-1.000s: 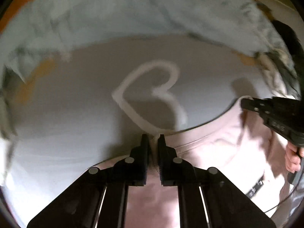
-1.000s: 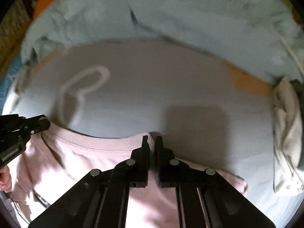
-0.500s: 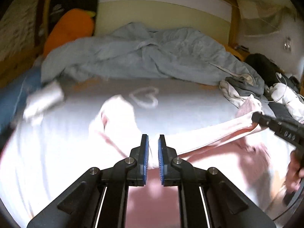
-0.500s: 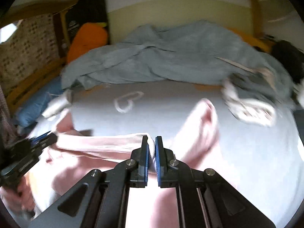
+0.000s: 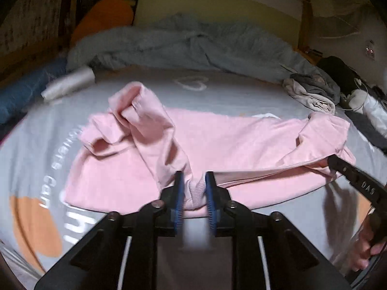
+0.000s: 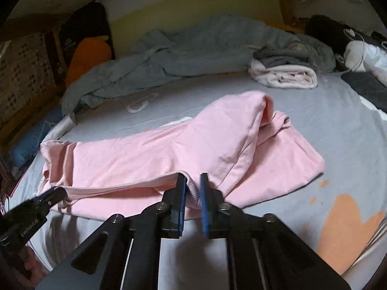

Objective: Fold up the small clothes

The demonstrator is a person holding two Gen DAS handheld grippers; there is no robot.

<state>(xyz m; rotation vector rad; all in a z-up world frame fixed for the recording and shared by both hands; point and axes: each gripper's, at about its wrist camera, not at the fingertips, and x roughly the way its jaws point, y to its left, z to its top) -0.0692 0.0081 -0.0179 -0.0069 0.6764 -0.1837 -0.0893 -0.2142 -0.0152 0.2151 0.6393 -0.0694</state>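
Observation:
A pink top lies doubled over in a wide band across the grey bed sheet, its sleeves bunched at both ends. My left gripper is at the near edge, its jaws opening, with the ribbed pink hem lying slack between the blue pads. My right gripper is at the same edge further right, jaws also opening, and the ribbed hem hangs loose by one pad. Each gripper shows in the other's view: the right gripper and the left gripper.
A rumpled blue-grey duvet fills the far side of the bed. Folded grey and white clothes sit at the far right, with dark items and cables beyond. An orange cushion, a white roll and a blue bundle lie at the left.
Both grippers drew back towards the near edge of the bed, pulling the pink hem over so the top folded onto itself. Their jaws, shut on the hem before, have parted.

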